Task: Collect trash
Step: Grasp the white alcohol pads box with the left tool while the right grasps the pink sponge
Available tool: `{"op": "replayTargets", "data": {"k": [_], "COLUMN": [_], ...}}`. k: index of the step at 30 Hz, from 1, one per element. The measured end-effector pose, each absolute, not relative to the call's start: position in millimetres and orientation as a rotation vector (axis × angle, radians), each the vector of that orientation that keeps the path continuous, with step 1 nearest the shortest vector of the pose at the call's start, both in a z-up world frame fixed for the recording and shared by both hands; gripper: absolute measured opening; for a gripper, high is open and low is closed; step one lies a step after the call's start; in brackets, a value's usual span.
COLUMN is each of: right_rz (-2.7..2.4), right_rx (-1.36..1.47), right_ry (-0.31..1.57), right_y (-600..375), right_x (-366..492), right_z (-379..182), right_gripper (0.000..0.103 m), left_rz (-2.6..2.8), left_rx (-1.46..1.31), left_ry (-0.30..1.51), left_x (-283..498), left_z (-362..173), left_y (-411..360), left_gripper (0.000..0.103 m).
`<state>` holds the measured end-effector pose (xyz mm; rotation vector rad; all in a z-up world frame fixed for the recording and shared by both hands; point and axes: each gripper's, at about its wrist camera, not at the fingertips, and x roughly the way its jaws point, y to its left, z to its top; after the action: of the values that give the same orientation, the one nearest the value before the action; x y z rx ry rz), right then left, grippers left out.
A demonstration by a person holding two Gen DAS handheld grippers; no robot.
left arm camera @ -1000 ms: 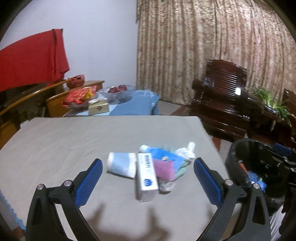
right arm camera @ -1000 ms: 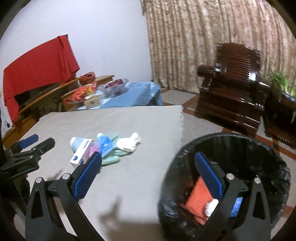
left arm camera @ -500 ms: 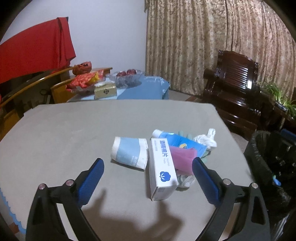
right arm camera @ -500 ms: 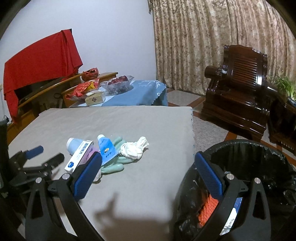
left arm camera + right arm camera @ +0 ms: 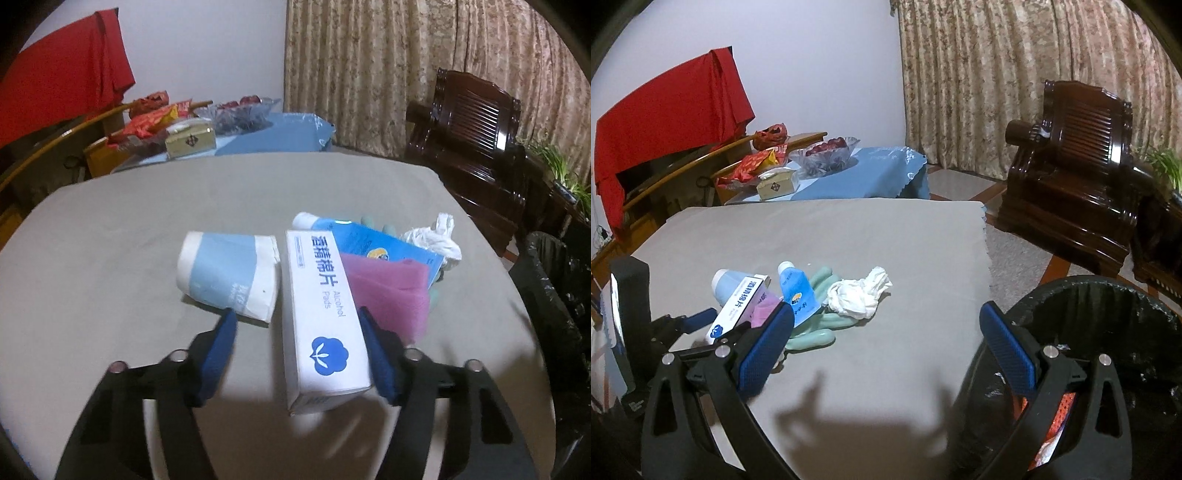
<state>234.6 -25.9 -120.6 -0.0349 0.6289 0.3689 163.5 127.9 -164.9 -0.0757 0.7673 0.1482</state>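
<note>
A pile of trash lies on the grey table [image 5: 110, 229]: a white alcohol-pad box [image 5: 321, 314], a blue-and-white paper cup [image 5: 229, 273] on its side, a pink cloth [image 5: 388, 291], a blue tube [image 5: 373, 243], crumpled white tissue [image 5: 436, 240] and green gloves [image 5: 820, 332]. My left gripper [image 5: 295, 354] is partly closed around the near end of the box; the right pad touches it and a gap remains on the left. My right gripper [image 5: 886, 347] is open and empty, above the table's right edge beside the black-lined bin [image 5: 1108, 332]. The box [image 5: 737, 306] and tissue [image 5: 857, 295] show in the right wrist view.
The bin [image 5: 554, 295] stands on the floor right of the table and holds orange and white trash [image 5: 1060, 413]. A dark wooden armchair [image 5: 1078, 166] is behind it. A blue-clothed side table [image 5: 849, 177] with a fruit bowl and snacks is beyond the far edge.
My left gripper moved forward and down onto the pile and its jaws narrowed around the white box. My right gripper shifted left from over the bin toward the table edge.
</note>
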Motion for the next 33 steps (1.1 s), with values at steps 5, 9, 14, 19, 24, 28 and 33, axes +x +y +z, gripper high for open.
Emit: {"op": "replayTargets", "data": {"k": [5, 9, 14, 19, 24, 28, 33], "right_rz": [0.386, 0.402, 0.426, 0.460, 0.494, 0.512, 0.533], "right_rx": [-0.057, -0.075, -0.081, -0.076, -0.092, -0.109, -0.133], "right_ry": [0.634, 0.628, 0.628, 0.651, 0.676, 0.698, 0.729], "right_y": [-14.5, -3.0, 9.9, 28.6, 52.3, 65.9, 82.1], "right_x": [238.1, 239.0, 241.2, 243.4, 242.3, 243.2, 245.5], "right_z": [-122.8, -121.1, -119.8, -128.0, -140.7, -150.1, -158.8], "right_gripper": [0.098, 0.098, 0.098, 0.098, 0.097, 0.092, 0.075], "left_rz": [0.111, 0.106, 0.114, 0.119, 0.142, 0.170, 0.187], "left_rx": [-0.122, -0.142, -0.166, -0.180, -0.153, -0.162, -0.166], "left_ry": [0.771, 0.740, 0.694, 0.674, 0.674, 0.676, 0.674], "left_x": [162.1, 154.7, 143.3, 130.3, 118.5, 113.4, 108.9], "left_z": [-163.5, -153.4, -133.2, -120.4, -118.0, -118.5, -118.3], "left_y": [133.2, 137.8, 147.8, 159.5, 167.8, 179.3, 184.9], "left_gripper": [0.031, 0.030, 0.030, 0.030, 0.030, 0.030, 0.030]}}
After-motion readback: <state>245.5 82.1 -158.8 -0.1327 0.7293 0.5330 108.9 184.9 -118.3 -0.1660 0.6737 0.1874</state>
